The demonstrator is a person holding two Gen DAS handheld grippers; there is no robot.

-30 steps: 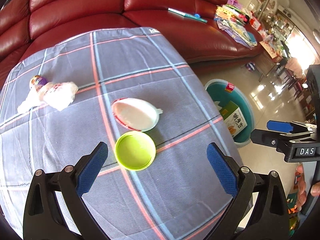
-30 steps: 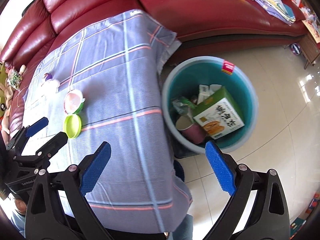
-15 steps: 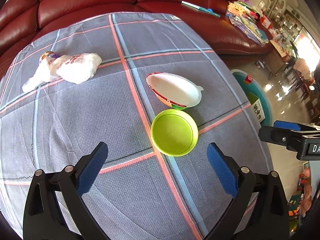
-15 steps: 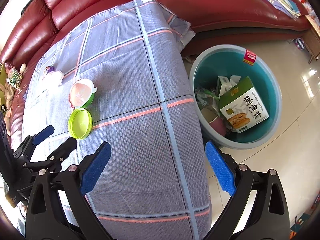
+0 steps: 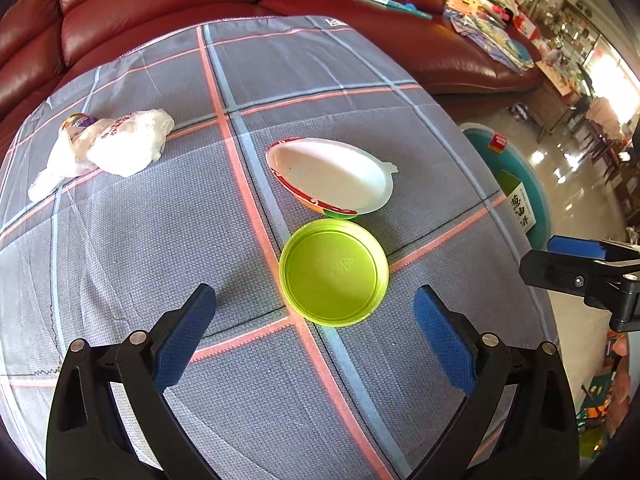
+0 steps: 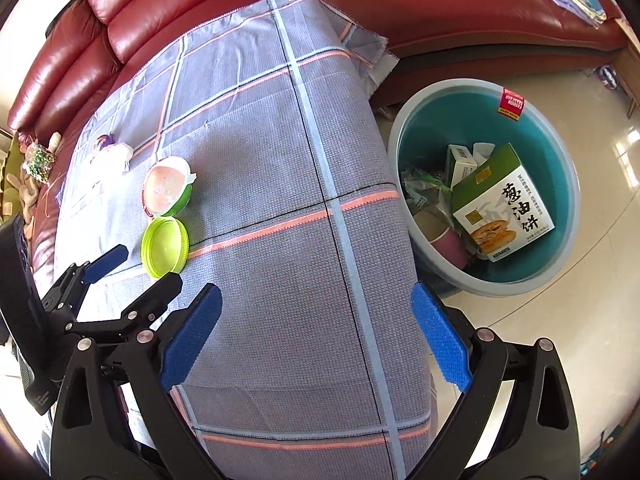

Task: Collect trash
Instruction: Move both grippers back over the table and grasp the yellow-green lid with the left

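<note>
Hovering left gripper [image 5: 314,338]: fingers spread wide and empty, just short of the green lid [image 5: 334,272], which lies flat and rim-up on the tablecloth [image 5: 160,240].
Right gripper [image 6: 316,338]: also spread wide, holding nothing, over the table's near edge beside the bin [image 6: 560,152].
Trash on the table: green lid; sealed cup [image 5: 332,178] tipped on its side just beyond it, nearly touching; crumpled plastic bag [image 5: 116,142] well apart at the far left.
Lid risk: thin, shallow, smooth plastic disc; blue pads [image 5: 184,338] closing across its rim may likely skid it or bow it, and a low approach could snag the cloth.
Cup risk: round green body with a white foil top and pull tab; a nudge from the lid may set it rolling.
Cloth: coarse woven grey with pink and blue stripes, draped loosely; a drag could pull it.
Bag: soft, slack film around a small purple item; likely to slip.
Bin: round teal plastic tub on glossy floor, already holding a printed carton [image 6: 504,208] and scraps; a release from too far over the table could miss.
</note>
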